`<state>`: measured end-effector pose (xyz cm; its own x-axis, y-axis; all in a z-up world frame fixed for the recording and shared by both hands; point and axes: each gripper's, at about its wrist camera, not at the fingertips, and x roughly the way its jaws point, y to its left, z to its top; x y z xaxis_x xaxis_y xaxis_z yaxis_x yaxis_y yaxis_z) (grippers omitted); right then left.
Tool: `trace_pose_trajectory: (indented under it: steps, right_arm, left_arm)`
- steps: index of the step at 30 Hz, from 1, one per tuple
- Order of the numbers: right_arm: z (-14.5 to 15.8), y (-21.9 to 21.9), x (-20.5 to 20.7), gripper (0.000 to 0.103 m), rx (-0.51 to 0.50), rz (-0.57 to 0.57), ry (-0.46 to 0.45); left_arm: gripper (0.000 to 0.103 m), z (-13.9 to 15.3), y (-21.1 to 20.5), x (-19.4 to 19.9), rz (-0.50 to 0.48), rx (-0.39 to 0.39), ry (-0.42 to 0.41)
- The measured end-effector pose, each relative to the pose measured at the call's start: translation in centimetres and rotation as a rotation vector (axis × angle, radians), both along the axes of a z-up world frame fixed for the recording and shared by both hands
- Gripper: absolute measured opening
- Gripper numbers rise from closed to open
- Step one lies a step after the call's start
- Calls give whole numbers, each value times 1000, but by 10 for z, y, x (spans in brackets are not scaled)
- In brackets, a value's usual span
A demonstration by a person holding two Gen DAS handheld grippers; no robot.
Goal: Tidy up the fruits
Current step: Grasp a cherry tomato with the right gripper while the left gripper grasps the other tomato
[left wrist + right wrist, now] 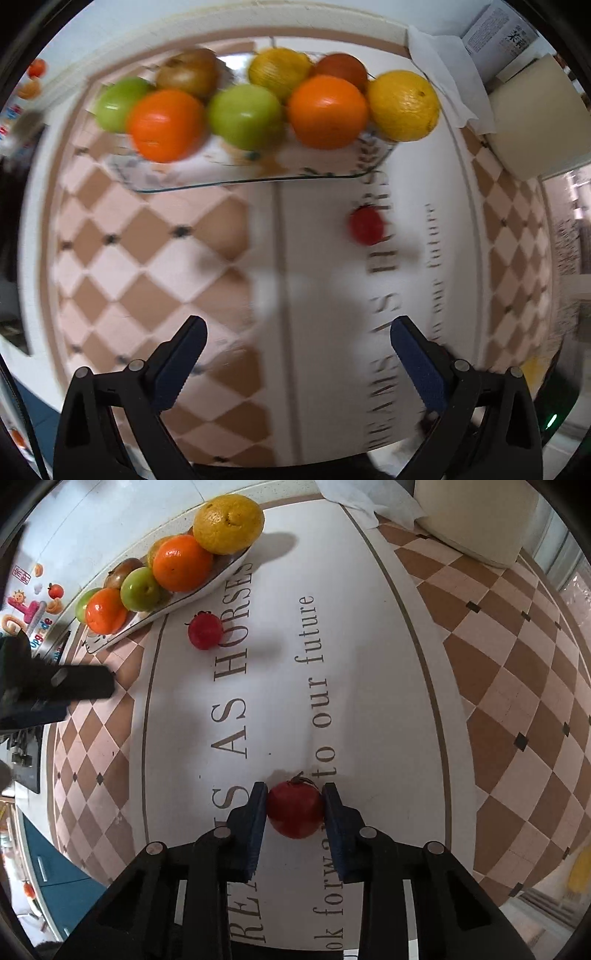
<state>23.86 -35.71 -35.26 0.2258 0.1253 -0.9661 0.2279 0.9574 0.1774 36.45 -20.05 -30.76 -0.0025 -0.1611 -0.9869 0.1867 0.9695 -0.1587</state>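
Two red fruits lie on the tabletop. My right gripper has its fingers pressed on one fruit. My left gripper has fingers wide apart, holding nothing; the other fruit lies near the plate of oranges and apples.

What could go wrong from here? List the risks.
1. The right claw pinches a round red fruit by its sides; it may slip or bruise on lifting.
2. The plate is already heaped, with the yellow fruit at its end; another piece could roll one off.
3. The open left claw could knock the other red fruit.
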Motion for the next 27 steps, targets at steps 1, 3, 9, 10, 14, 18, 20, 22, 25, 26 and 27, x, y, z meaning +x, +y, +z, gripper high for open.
trace_pose_trajectory:
  steps: [1,3,9,10,14,18,20,22,25,26,27]
  right_arm:
    - [0,-3,0,32,3,0,-4]
    - [2,-8,5,32,8,-7,-6]
    - [-2,-39,15,33,30,-62,-15]
    - [-2,-43,17,33,31,-67,-15]
    - [0,-56,28,33,22,-67,-25]
    - [11,-56,35,33,14,-59,-40]
    - [15,-59,38,33,16,-60,-52]
    - [18,-59,41,33,16,-55,-60]
    - [25,-62,45,33,18,-47,-76]
    - [27,-62,49,33,19,-46,-80]
    - [28,-62,50,33,24,-45,-87]
  left_arm:
    - [102,-4,-5,6,10,-31,28]
    - [102,-14,-14,17,37,-95,70]
    - [97,-24,-39,42,65,-161,83]
    - [94,-25,-43,45,59,-155,78]
    - [66,-31,-57,54,23,-124,71]
    - [50,-39,-69,56,-19,-78,63]
    - [35,-40,-70,55,-30,-72,61]
    - [29,-42,-70,54,-39,-73,63]
    - [25,-41,-67,53,-36,-85,63]
    - [25,-40,-64,52,-31,-92,63]
    - [25,-37,-62,50,-26,-99,57]
